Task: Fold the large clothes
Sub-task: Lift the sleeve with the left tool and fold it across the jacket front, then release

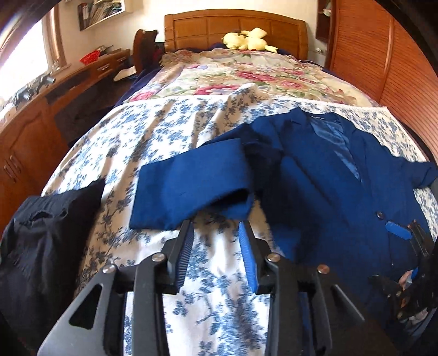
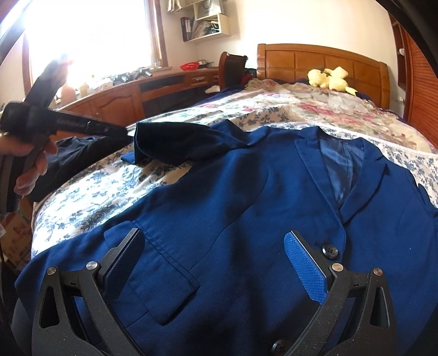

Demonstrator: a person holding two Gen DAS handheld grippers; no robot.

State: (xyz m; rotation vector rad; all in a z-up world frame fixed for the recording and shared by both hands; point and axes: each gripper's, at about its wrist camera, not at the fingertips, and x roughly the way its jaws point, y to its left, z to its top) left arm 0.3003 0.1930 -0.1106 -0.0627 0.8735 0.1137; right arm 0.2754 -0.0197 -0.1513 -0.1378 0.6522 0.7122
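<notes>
Floral bedspread (image 1: 169,128): blue jacket (image 2: 246,197) flat; left gripper (image 1: 216,232) narrowly parted, empty; right gripper (image 2: 216,241) wide above jacket.

- Home bedroom.
- Bed with carved wooden headboard (image 1: 235,27) far ahead of the jaws; yellow plush toy (image 1: 246,39) against it.
- Floral bedspread (image 1: 169,131) directly beneath the jaws.
- Louvred wooden wardrobe doors (image 1: 383,63) right; wooden desk (image 2: 131,95), wall shelves (image 2: 205,24), window left.

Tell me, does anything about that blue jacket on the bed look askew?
Yes. The blue jacket lies front-up and mostly flat on the bedspread, but one sleeve is doubled across at an angle, with its cuff edge lifted.
</notes>
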